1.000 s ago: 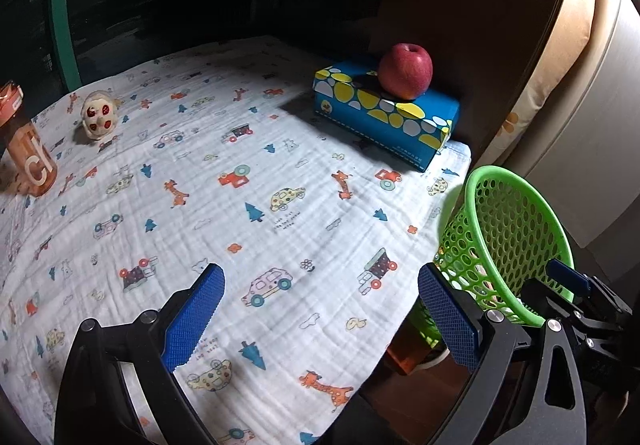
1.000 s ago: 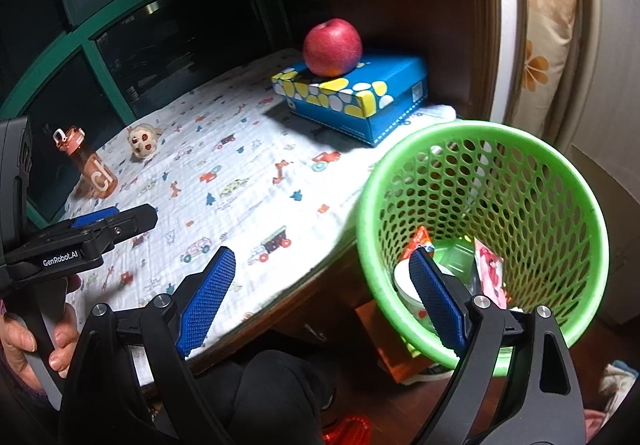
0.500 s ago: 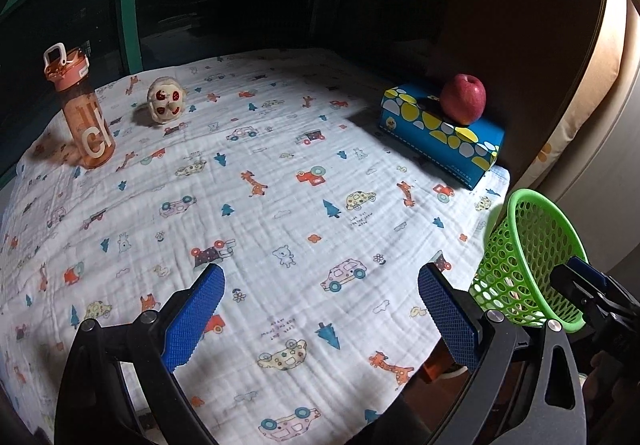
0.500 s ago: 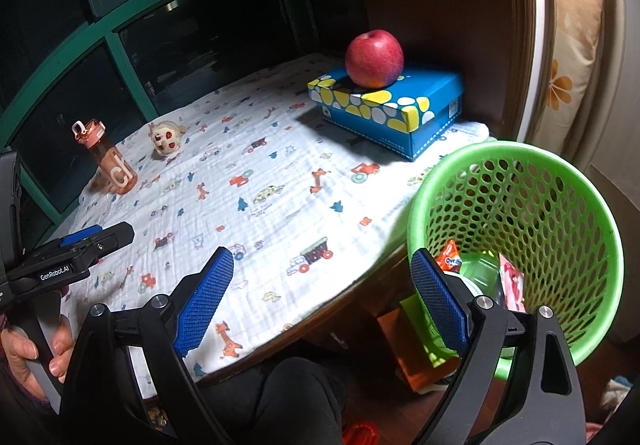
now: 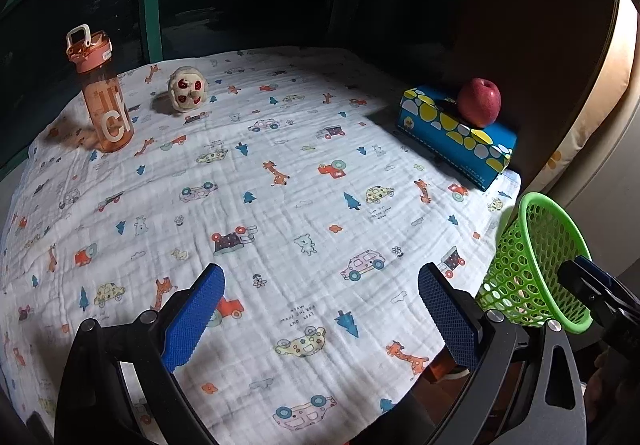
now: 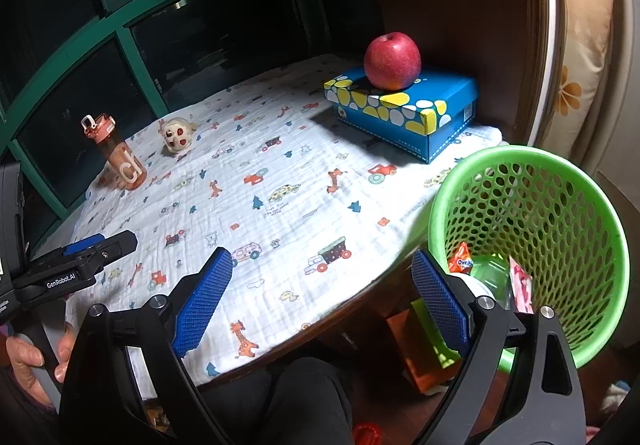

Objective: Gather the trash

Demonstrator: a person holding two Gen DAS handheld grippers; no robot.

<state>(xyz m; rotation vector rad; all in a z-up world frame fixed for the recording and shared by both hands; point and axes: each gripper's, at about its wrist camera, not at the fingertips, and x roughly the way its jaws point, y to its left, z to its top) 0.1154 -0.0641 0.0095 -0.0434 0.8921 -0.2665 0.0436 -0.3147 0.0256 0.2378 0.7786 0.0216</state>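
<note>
1. Left gripper (image 5: 320,309) is spread wide with nothing in it, hovering over the near part of the counter (image 5: 280,205). Right gripper (image 6: 320,301) is also spread wide with nothing in it, hanging off the near counter edge next to the green basket (image 6: 560,181).
2. Trash (image 6: 492,277) is already in the basket bottom: wrappers and a greenish container, seen in the right wrist view. The basket sits off the counter's right edge, below counter level, mouth tilted toward the right gripper.
3. On the cloth I see no loose wrapper or scrap. What's left is a bottle (image 5: 102,93) and a small toy (image 5: 187,89) at the far left, and an apple (image 6: 393,61) on a blue box (image 6: 404,113) at the far right.
4. Judgement: collection looks done or near done. If the toy counts as trash, the left gripper is nearer; it lies ahead and left across open cloth, with the bottle just beside it.
5. Room: the middle of the counter is open for both grippers. The basket rim and the counter edge crowd the right gripper's right finger (image 6: 440,305).
</note>
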